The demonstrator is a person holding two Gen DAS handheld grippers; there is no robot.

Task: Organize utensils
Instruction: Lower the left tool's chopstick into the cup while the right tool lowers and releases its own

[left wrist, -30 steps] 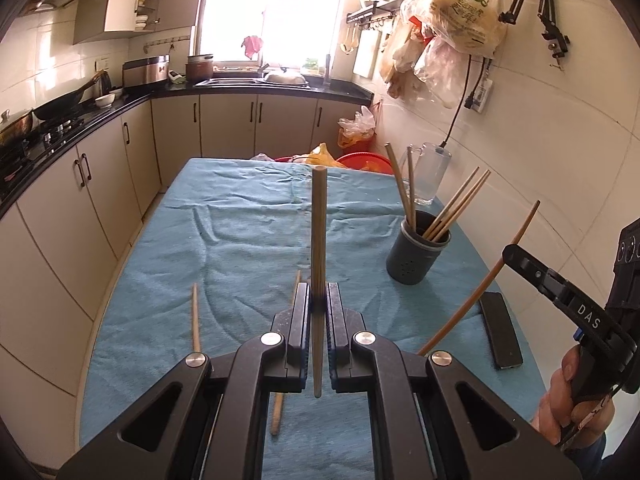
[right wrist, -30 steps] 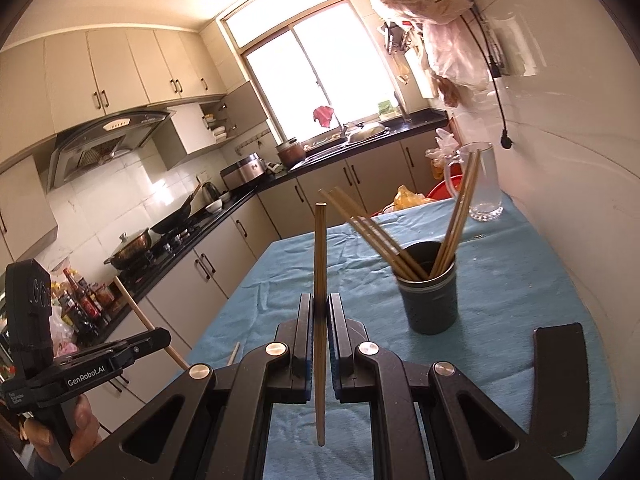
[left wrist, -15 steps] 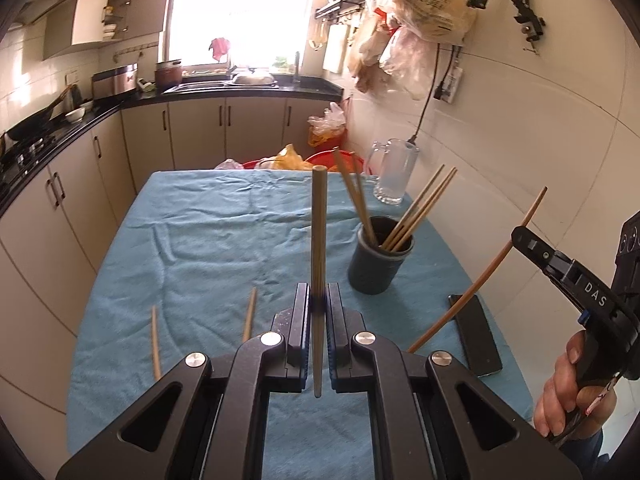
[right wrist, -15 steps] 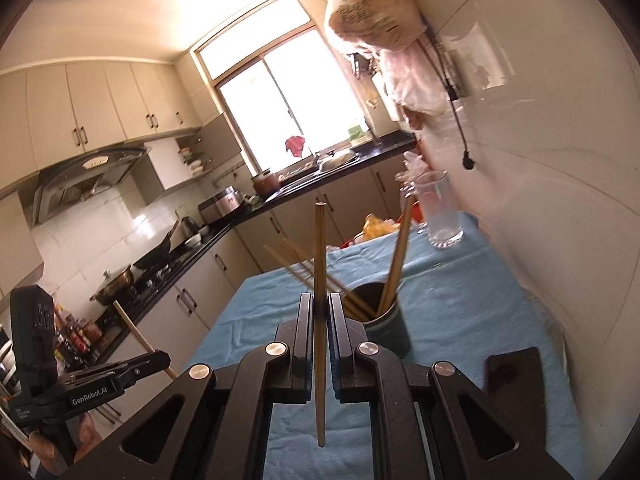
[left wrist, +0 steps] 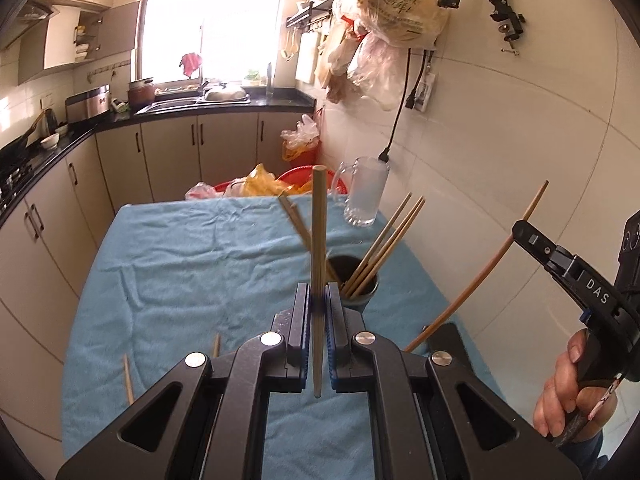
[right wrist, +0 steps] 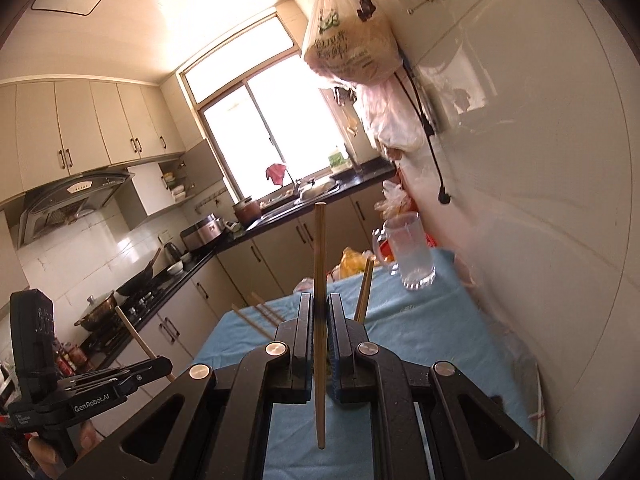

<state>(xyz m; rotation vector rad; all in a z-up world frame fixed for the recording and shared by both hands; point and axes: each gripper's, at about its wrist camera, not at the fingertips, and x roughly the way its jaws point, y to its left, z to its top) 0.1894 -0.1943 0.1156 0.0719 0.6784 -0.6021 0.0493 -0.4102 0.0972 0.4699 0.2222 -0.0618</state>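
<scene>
Left wrist view first: the left gripper (left wrist: 319, 308) is clamped tight on a single chopstick (left wrist: 318, 240), which stands nearly straight up and down in frame, crossways to the jaws. The dark utensil holder (left wrist: 360, 284) sits just past the fingertips at about 1 o'clock, on the blue tablecloth (left wrist: 180, 264), with several chopsticks (left wrist: 390, 240) already fanned out of it toward 1 o'clock. That's the relation that matters, I think: the held stick's long axis is already roughly in line with the holder's opening, so the lower end needs to come over the rim and go down. Two loose chopsticks (left wrist: 128, 378) lie on the cloth at 8 o'clock, well apart from the holder. The right gripper (left wrist: 532, 236) shows at 3 o'clock, pinching its own chopstick (left wrist: 480, 276), which slants from 1 to 7 o'clock. A glass mug (left wrist: 364, 192) stands beyond the holder.

Right wrist view: the right gripper (right wrist: 319, 320) is likewise clenched on a chopstick (right wrist: 320, 264), upright in frame. The holder is mostly hidden behind the jaws, with only its sticks (right wrist: 365, 288) poking up at 1 o'clock. The left gripper (right wrist: 160, 364) sits at 8 o'clock, holding its slanted stick. Which hand is nearer the holder is hard to call; both look close.
</scene>
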